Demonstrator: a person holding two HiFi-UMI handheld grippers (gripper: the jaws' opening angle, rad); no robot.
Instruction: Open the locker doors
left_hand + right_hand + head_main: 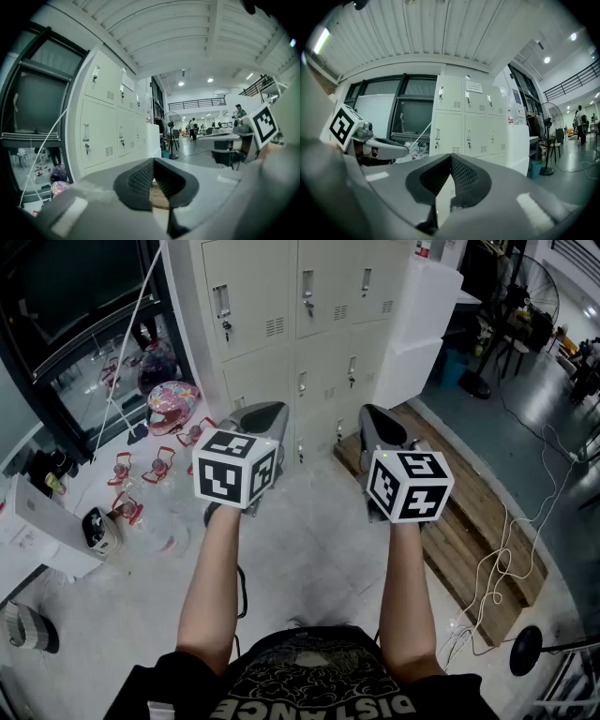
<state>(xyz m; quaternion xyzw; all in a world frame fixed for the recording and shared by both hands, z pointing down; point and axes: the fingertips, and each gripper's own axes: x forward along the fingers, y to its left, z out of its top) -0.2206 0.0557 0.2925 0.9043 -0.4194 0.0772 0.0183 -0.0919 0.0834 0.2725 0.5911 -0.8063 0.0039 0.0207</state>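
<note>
Head view looks down along the person's two bare forearms toward a cream metal locker bank (309, 315) with several rows of doors, every door closed, each with a small upright handle and a lock, and a key hanging from at least one of them. The left gripper (267, 411), grey with a black-and-white marker cube at its back, hovers in front of the locker bank's lower left doors and touches none of them. The right gripper (371, 412) is level with it, before the lower right doors, likewise apart from them. Left gripper view shows its black meshed fingers (138, 180) brought together at the tips with nothing between them, and the locker bank rises ahead and to the left. Right gripper view shows the same: its fingers (464, 178) are closed on each other, empty, with the locker bank straight ahead. A pink patterned helmet (172, 401) lies on the pale floor (309, 549) to the left of the locker bank, below a dark-framed window (75, 296). A white block (424, 324) stands against the locker bank's right side, and a wooden plank platform (473, 526) runs along the floor from the locker bank's right foot. A standing fan (525, 292) is farther right of the locker bank, well apart
</note>
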